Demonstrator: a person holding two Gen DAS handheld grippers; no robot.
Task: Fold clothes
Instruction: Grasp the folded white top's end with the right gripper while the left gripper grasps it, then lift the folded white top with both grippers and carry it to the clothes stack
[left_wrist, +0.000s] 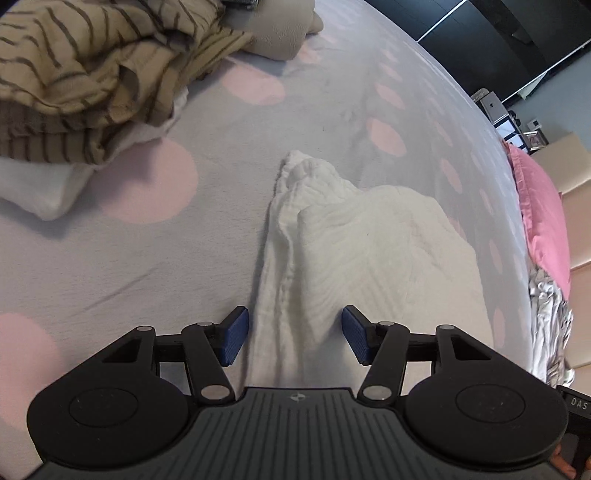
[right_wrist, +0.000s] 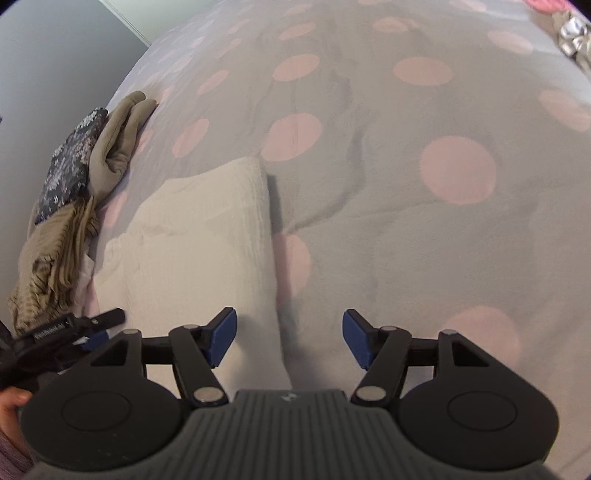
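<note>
A white textured garment (left_wrist: 343, 251) lies partly folded on the grey bed sheet with pink dots (left_wrist: 184, 258). My left gripper (left_wrist: 294, 338) is open, its blue pads on either side of the garment's near edge, with cloth between the jaws but not clamped. In the right wrist view the same white garment (right_wrist: 199, 236) lies left of centre. My right gripper (right_wrist: 289, 338) is open, straddling the garment's right edge, with bare sheet (right_wrist: 424, 229) under its right finger. The left gripper's black body (right_wrist: 62, 328) shows at the lower left.
A heap of tan striped clothes (left_wrist: 85, 77) lies at the far left, over white cloth (left_wrist: 40, 192). A beige piece (left_wrist: 284, 29) lies behind. Pink bedding (left_wrist: 543, 221) and silver fabric (left_wrist: 550, 325) line the bed's right edge. A dark floral garment (right_wrist: 74, 158) tops the heap.
</note>
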